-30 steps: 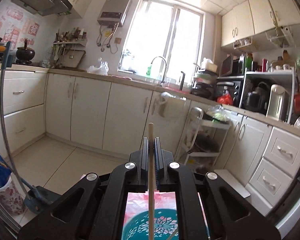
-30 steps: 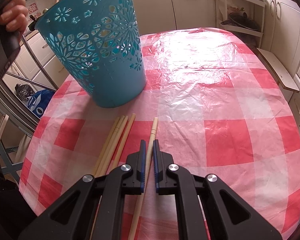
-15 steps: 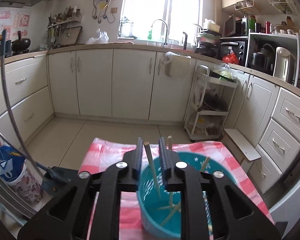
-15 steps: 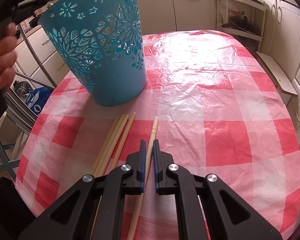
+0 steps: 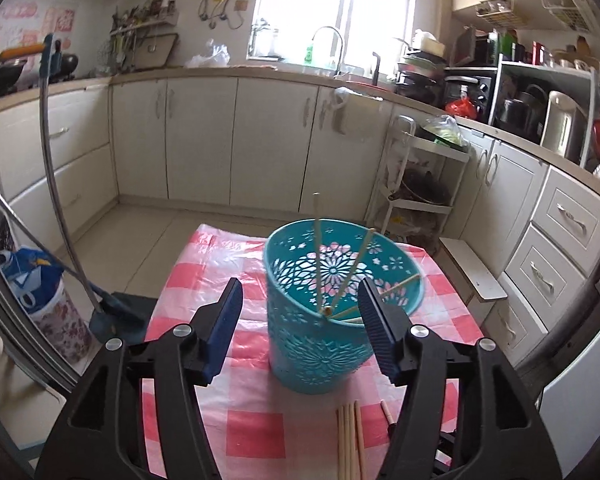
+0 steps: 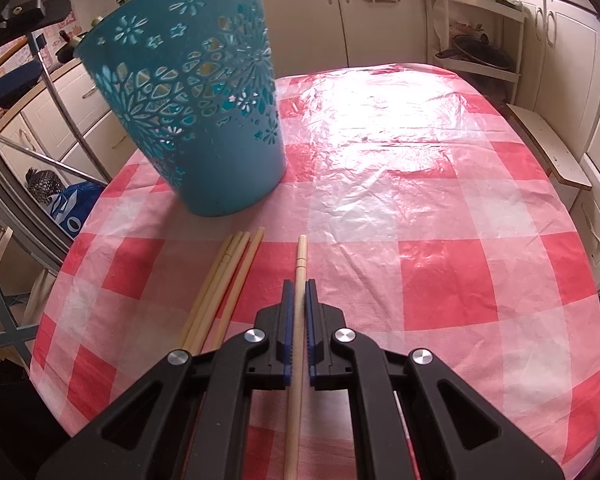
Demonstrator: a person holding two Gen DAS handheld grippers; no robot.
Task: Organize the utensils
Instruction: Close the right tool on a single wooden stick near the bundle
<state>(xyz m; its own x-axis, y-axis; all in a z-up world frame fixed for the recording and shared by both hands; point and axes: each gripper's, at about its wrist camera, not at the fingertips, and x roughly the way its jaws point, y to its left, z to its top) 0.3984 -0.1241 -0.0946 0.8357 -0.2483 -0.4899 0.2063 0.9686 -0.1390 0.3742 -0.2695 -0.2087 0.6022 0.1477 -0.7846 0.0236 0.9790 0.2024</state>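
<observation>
A table with a red-and-white checked cloth (image 6: 440, 272) carries a teal perforated basket (image 5: 320, 344), and several chopsticks (image 5: 342, 276) lean inside it. The left gripper (image 5: 302, 320) hangs above the basket with its jaws wide apart and nothing between them. The right gripper (image 6: 299, 320) has its jaws clamped on a single chopstick (image 6: 300, 256). Four loose chopsticks (image 6: 224, 280) lie just beside it on the cloth.

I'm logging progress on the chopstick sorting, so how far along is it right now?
Partly done. Several chopsticks already stand in the teal basket. The left gripper is open and holds nothing. The right gripper is shut on a single chopstick that lies on the checked tablecloth. A bundle of four chopsticks beside it is left.
</observation>
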